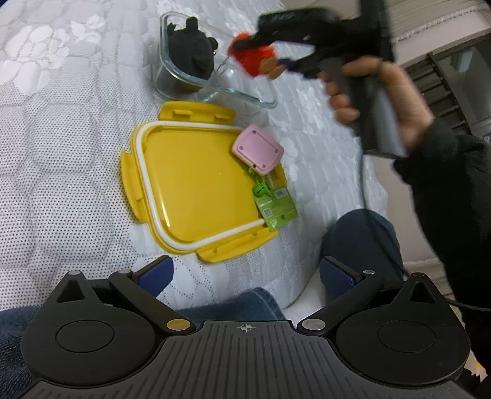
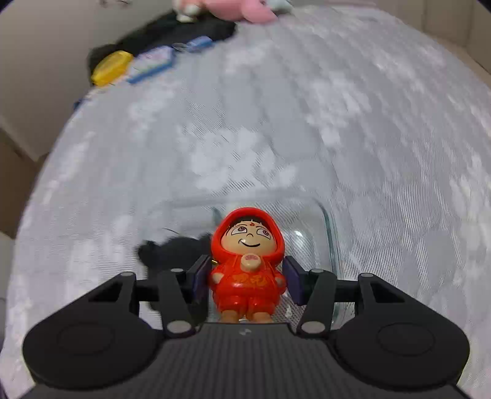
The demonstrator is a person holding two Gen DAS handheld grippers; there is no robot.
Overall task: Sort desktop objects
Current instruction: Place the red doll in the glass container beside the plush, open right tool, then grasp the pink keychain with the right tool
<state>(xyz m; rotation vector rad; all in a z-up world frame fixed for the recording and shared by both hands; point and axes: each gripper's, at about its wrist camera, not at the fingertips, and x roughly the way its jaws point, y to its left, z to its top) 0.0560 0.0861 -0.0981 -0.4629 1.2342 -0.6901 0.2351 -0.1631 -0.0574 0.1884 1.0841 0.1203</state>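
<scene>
My right gripper is shut on a red hooded doll figure and holds it just above a clear glass container. In the left wrist view the same gripper holds the red figure over the glass container, which has a black plush toy inside. A yellow lid lies upside down in front of it, with a pink gadget and its green tag on its right edge. My left gripper is open and empty, low near the lid.
Everything lies on a white quilted mattress. My knees in blue jeans are at the near edge. At the mattress's far end in the right wrist view are a yellow item, blue-edged cards, dark cloth and a pink plush.
</scene>
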